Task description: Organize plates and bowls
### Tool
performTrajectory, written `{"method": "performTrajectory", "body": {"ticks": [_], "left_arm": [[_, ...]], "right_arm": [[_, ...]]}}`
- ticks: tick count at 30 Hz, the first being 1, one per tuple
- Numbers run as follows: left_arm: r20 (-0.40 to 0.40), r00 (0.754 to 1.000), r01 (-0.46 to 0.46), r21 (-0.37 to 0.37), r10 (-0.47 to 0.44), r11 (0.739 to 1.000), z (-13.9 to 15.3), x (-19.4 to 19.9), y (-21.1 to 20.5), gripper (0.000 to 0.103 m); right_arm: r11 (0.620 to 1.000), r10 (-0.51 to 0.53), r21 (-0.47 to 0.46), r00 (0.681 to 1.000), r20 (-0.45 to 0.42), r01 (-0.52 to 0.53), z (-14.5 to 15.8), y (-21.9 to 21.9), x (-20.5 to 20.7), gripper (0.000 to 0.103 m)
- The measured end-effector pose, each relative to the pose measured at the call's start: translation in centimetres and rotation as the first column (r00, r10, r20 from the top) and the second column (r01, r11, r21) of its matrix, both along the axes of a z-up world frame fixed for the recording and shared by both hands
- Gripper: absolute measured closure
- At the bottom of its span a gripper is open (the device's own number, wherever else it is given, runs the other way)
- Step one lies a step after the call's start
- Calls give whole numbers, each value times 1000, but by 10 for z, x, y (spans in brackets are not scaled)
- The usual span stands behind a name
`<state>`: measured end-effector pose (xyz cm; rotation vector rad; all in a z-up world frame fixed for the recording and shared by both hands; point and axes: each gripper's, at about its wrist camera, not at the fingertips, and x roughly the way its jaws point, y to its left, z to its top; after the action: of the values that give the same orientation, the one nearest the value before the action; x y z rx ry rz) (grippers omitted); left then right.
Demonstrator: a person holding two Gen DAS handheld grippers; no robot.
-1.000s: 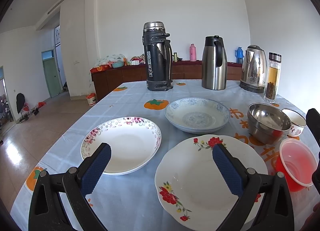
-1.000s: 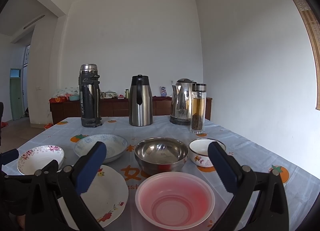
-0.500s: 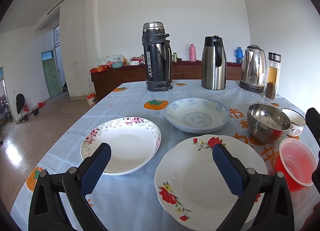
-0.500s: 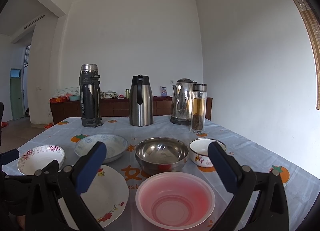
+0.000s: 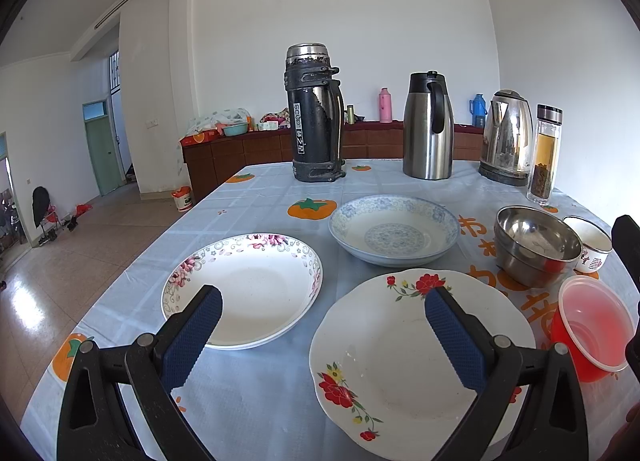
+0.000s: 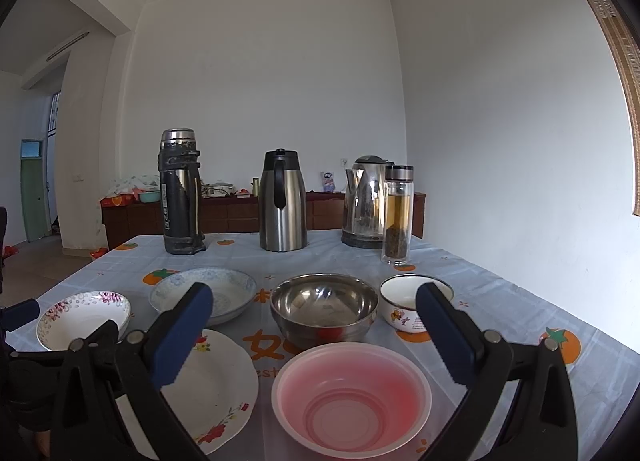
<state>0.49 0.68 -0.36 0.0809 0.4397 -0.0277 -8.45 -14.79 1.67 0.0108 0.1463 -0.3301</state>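
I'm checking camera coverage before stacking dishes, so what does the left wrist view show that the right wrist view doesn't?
Only the left wrist view: the pink thermos and blue flask on the far wooden sideboard, and the tiled floor.

Only the right wrist view: the woven blind on the right-hand wall.

Both: red-flowered white plate, pink-flowered white plate, blue-patterned dish, steel bowl, red plastic bowl, small white enamel bowl, and an open gripper: left, right.
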Motion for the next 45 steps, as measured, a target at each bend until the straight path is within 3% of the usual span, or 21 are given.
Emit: {"method": "performTrajectory", "body": {"ticks": [31,36,41,43,45], "left_arm": [[-15,1000,2,4,-2,1000,-2,0,-2,0],[-42,999,-20,-4,20,1000,-4,5,4,0],[-128,991,-55,-48,49,997,-10,16,16,1],[-157,986,-61,-59,51,996,-12,19,20,1],[-188,981,-54,-76,39,996,-15,22,22,1]], "right_arm": [[1000,2,15,1000,-12,-2,-3,-1,1,0],[999,15,30,999,-29,-14,-5,-2,3,0],[997,47,62,997,-64,-43,-7,-6,9,1],[995,74,73,992,-99,-67,-10,-5,13,7],[991,114,84,984,-136,-103,-13,-3,19,25]]}}
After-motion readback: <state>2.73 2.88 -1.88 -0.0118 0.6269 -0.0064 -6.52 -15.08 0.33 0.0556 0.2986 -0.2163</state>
